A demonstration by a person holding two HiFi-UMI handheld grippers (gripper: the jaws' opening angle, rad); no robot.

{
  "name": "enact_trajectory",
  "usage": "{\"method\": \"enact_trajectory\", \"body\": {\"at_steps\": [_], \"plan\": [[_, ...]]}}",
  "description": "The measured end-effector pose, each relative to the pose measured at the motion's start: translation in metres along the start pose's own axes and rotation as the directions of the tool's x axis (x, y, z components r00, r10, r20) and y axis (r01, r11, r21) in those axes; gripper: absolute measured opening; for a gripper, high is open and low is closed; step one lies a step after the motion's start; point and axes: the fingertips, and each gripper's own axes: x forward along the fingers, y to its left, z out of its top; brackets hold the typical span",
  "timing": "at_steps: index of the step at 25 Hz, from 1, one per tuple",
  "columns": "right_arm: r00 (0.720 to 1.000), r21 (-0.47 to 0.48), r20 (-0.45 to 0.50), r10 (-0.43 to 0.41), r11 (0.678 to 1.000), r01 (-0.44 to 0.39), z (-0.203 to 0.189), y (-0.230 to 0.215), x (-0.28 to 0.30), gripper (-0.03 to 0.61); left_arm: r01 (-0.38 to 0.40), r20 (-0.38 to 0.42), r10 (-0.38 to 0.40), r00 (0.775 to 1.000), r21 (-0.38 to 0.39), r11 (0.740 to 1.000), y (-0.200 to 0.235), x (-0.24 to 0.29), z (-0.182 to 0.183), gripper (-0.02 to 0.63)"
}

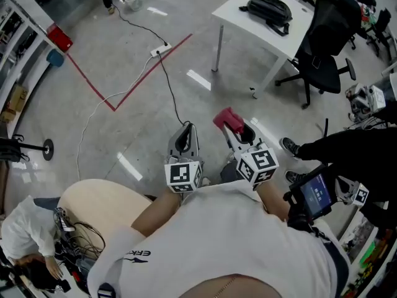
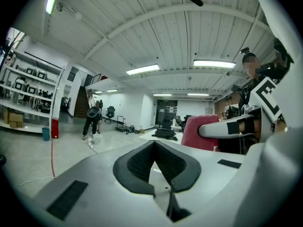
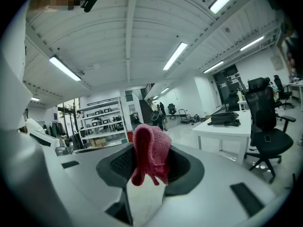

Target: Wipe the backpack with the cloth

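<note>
A black backpack [image 1: 270, 10] lies on a white table [image 1: 242, 11] across the floor at the upper right, far from both grippers. My right gripper [image 1: 239, 129] is shut on a red-pink cloth [image 1: 226, 119], which sticks out past its tips. In the right gripper view the cloth [image 3: 151, 150] hangs folded between the jaws, with the backpack [image 3: 225, 118] on the table [image 3: 232, 129] in the distance. My left gripper [image 1: 185, 130] is shut and holds nothing. In the left gripper view its jaw tips [image 2: 154, 143] meet, and the cloth [image 2: 199, 132] and backpack [image 2: 165, 133] show beyond.
A black office chair [image 1: 329, 33] stands beside the table. A power strip [image 1: 160, 49] with cables and red floor tape [image 1: 118, 98] lie ahead on the grey floor. Another person [image 1: 338, 151] stands at my right. A round beige tabletop [image 1: 99, 203] is behind on the left.
</note>
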Motion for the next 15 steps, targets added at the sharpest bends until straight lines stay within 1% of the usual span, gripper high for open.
{"method": "enact_trajectory", "body": {"at_steps": [4,8,15], "plan": [[1.0,0.01,0.016,-0.01,1.0,0.01,0.008,-0.021,0.016,0.152,-0.001,0.007,0.001,1.0,0.016,1.0,0.003,0.025,0.006,0.003],[0.999,0.026,0.039,-0.027,0.999,0.026,0.021,-0.063,0.034,0.152,0.011,0.011,-0.011,1.0,0.038,0.999,-0.005,0.074,0.014,0.003],[0.993,0.051,0.084,-0.088,0.995,0.084,0.06,-0.146,0.044,0.152,0.086,0.014,-0.088,0.996,0.083,0.993,-0.043,0.165,0.04,0.003]]}}
